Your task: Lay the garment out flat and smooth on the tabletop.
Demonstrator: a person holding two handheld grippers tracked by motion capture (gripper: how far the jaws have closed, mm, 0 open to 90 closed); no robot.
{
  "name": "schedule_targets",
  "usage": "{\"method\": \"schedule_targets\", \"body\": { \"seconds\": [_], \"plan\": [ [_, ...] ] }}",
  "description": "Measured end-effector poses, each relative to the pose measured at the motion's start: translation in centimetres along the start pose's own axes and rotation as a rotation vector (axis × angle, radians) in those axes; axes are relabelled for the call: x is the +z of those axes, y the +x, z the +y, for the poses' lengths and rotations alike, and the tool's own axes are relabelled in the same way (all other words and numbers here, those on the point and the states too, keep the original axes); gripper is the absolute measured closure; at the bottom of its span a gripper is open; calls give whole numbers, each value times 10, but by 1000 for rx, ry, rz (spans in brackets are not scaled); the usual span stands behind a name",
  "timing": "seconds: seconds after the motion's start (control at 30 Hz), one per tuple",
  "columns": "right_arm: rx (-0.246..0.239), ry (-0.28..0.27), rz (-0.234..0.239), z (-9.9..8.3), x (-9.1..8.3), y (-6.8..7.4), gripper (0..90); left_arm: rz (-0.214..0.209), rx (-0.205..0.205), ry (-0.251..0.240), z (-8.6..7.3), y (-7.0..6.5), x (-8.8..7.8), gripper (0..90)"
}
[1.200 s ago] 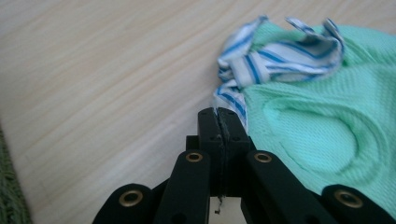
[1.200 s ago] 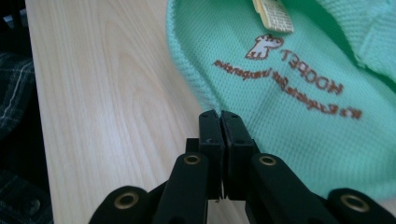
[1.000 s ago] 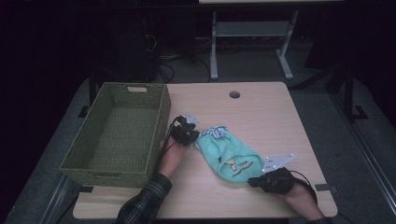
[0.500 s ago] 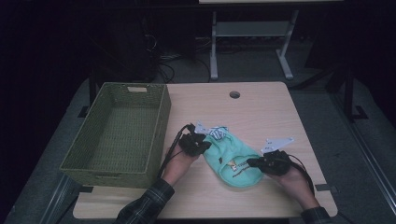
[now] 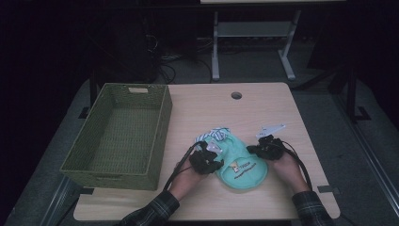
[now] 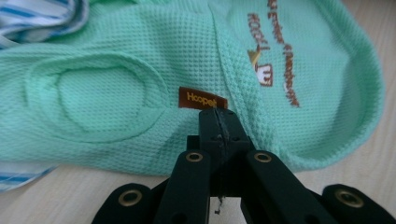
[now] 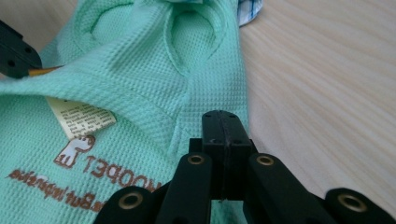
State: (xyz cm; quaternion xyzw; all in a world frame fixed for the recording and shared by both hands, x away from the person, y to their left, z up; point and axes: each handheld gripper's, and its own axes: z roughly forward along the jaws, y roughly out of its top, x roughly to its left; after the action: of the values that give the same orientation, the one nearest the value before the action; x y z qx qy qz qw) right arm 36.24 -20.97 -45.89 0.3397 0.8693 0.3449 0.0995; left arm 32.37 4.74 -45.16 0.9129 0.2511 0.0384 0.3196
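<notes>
1. The mint-green pet shirt (image 5: 237, 162) is lying flat on the near half of the wooden table (image 5: 263, 106), printed side up, with a blue-striped piece of cloth (image 5: 217, 133) peeking out at its far end. It is sitting just right of the green woven basket (image 5: 117, 132), not touching it.

2. The left gripper (image 6: 218, 122) is pinching the shirt's left edge: in the left gripper view its jaws are pressing together on the fabric right below the small brown label (image 6: 203, 98), next to an armhole seam.

3. The right gripper (image 7: 223, 125) is doing the same on the opposite edge, its jaws closing tight on the waffle fabric near the hem, beside the white care tag (image 7: 81, 117). In the high view both hands are bracketing the garment, left gripper (image 5: 207, 157) and right gripper (image 5: 269, 146).

4. The step in hand is looking like a two-sided pickup or fold of the shirt, probably heading for the basket.

5. To do it well, both pinches should be holding more than the seam lip; a shallow bite may be slipping once the cloth takes weight.

6. The hands should be rising together and level, keeping the shirt taut between them so it is not sagging or dragging the striped cloth along.

7. Moving toward the basket, the left hand should be clearing the near rim before lowering.
</notes>
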Motion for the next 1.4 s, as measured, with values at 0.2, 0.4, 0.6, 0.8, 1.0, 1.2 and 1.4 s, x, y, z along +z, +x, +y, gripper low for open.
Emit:
{"method": "schedule_targets", "body": {
  "seconds": [0.2,0.4,0.6,0.8,1.0,1.2,1.4],
  "plan": [
    [9,35,4,-5,1,-1,899,27,16,23,-2,2,3,894],
    [10,50,23,-13,-6,3,900,51,13,26,-3,8,1,894],
    [3,58,56,-23,-15,14,899,96,11,35,-5,16,-2,895],
    [-20,73,79,-28,-20,29,899,119,5,32,-6,20,-3,893],
    [10,8,42,-13,-25,20,857,96,-19,-36,-5,17,-20,814],
    [58,-42,-9,12,-15,1,800,73,-11,-56,-9,7,-30,709],
    [105,-44,-52,31,9,-19,758,64,7,-53,-14,0,-27,588]
  ]
}}
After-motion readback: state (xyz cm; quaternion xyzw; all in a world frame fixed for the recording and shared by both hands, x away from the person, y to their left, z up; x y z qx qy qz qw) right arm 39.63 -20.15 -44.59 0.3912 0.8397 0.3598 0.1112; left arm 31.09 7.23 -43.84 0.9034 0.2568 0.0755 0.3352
